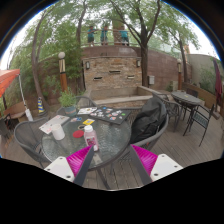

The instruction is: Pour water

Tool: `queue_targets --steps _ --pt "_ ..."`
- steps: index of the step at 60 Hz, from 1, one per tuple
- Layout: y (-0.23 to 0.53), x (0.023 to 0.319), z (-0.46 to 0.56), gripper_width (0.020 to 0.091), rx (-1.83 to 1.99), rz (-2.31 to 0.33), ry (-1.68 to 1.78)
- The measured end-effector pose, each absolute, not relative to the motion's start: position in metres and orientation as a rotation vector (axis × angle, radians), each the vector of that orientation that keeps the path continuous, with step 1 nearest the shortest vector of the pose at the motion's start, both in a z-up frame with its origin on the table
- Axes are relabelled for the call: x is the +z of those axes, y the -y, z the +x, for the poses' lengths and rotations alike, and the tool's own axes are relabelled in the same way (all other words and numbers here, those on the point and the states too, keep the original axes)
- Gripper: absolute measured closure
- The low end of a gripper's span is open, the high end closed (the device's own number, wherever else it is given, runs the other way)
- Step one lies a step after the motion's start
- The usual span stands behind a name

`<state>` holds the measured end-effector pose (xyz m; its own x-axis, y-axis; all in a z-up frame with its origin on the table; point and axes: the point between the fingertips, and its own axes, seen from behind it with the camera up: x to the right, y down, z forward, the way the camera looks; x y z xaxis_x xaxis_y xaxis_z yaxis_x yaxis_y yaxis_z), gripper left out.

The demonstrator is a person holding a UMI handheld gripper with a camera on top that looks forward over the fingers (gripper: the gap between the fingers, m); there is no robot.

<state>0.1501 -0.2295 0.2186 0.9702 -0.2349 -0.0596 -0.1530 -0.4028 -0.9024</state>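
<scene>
Water bottle, small with a pale body and a reddish cap, stands upright on the round glass tabletop at the lower centre of the frame, just ahead of the left finger's tip and slightly inside the gap. A white cup stands to its left, and a small yellow object lies beyond the bottle. Papers are spread over the far part of the tabletop, toward the middle of the frame. Dark metal chairs ring the tabletop; a second table with chairs sits at the right. The setting is an outdoor wooden deck backed by a brick wall, with trees across the upper frame. A red umbrella shows at the left edge. The gripper is held low and level over the near rim, its fingers spread wide, pink pads facing inward, gripping nothing.
</scene>
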Motion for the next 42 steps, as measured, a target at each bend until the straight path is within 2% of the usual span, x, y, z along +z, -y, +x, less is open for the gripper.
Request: queue_targets --steps 18,27,42 --pt "0.238 0.224 0.150 0.0275 -0.127 -1.937 -0.247" --pt "0.194 0.181 0.123 0.0264 -0.069 -1.888 -0.227" --pt "0.063 0.092 0.088 0.0269 -0.082 -1.807 -0.185"
